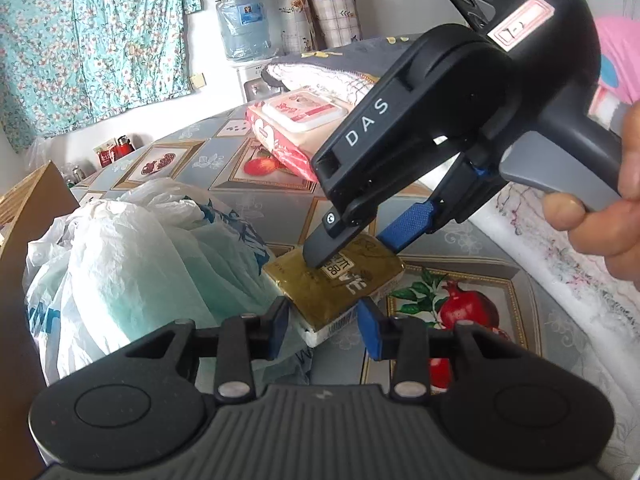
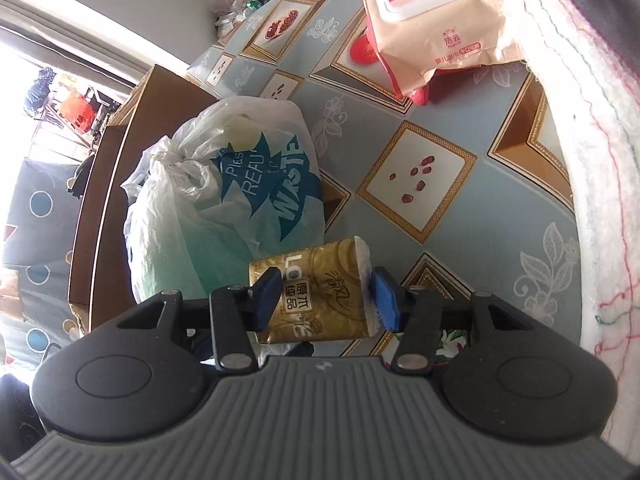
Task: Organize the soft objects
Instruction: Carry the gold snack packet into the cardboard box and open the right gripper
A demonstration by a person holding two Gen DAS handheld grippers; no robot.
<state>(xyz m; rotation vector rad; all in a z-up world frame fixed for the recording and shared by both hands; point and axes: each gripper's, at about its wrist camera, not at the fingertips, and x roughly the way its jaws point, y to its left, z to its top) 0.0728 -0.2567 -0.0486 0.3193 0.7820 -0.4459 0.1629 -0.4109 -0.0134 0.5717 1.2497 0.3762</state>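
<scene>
**Two grippers meet at a gold tissue pack on a patterned table**

The table (image 2: 460,92), covered in a blue-grey cloth printed with framed fruit pictures, is the largest thing in view and the landmark for everything else. Along one edge of it lies a white quilted blanket (image 2: 592,160) stitched with coloured thread. At the opposite edge stands a brown cardboard box (image 2: 120,184), and against it, on the table, slumps a knotted white plastic bag (image 2: 224,200) with blue lettering. Near the far side of the table rests a pink-and-cream wet wipes pack (image 2: 432,20) with a white lid.

The gold tissue pack (image 2: 316,292) lies on the table, touching the foot of the plastic bag. The right gripper (image 2: 326,300) comes down over it from above: its left pad presses the pack's side, while a sliver of gap seems to show at the right pad, so a full clamp cannot be confirmed. The left gripper (image 1: 324,320) straddles the pack's near corner, jaws apart, the pads close beside it but not clearly pressing. A person's hand (image 1: 600,216) holds the right gripper's handle above the table.
</scene>
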